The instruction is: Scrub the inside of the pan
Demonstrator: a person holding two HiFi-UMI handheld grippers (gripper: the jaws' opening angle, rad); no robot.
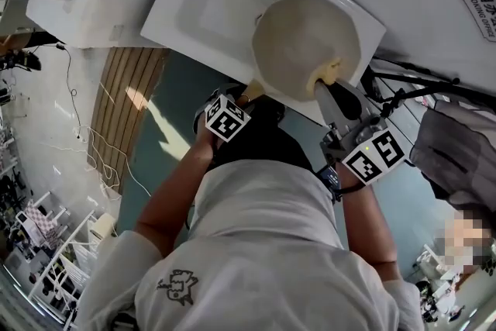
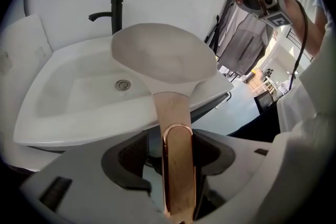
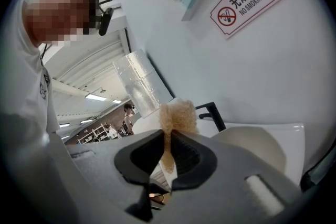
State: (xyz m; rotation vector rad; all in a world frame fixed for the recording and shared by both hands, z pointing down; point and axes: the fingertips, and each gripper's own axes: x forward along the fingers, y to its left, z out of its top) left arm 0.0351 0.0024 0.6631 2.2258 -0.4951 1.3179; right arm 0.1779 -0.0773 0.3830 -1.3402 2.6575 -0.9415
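The cream pan [image 1: 302, 43] is lying over the near right corner of the white sink [image 1: 194, 4], its copper-edged handle [image 2: 176, 128] pointing toward the person. The left gripper [image 2: 176, 165] is straddling that handle, its jaws spread wide with a gap showing beside one pad. The right gripper [image 3: 169, 157] is pinching a yellow sponge [image 3: 178, 115] tightly and hovering above the pan's right rim.

We wear a white short-sleeved shirt [image 1: 263, 244] with a small dark emblem [image 1: 177, 287], over dark trousers [image 1: 260, 142]. A dark band [image 1: 329, 181] circles our right wrist. Our left gripper [image 2: 173, 150] and right gripper [image 3: 169, 152] are pale grey with black textured pads [image 3: 143, 157]. Each carries a white cube [image 1: 226, 118] with black square markers.
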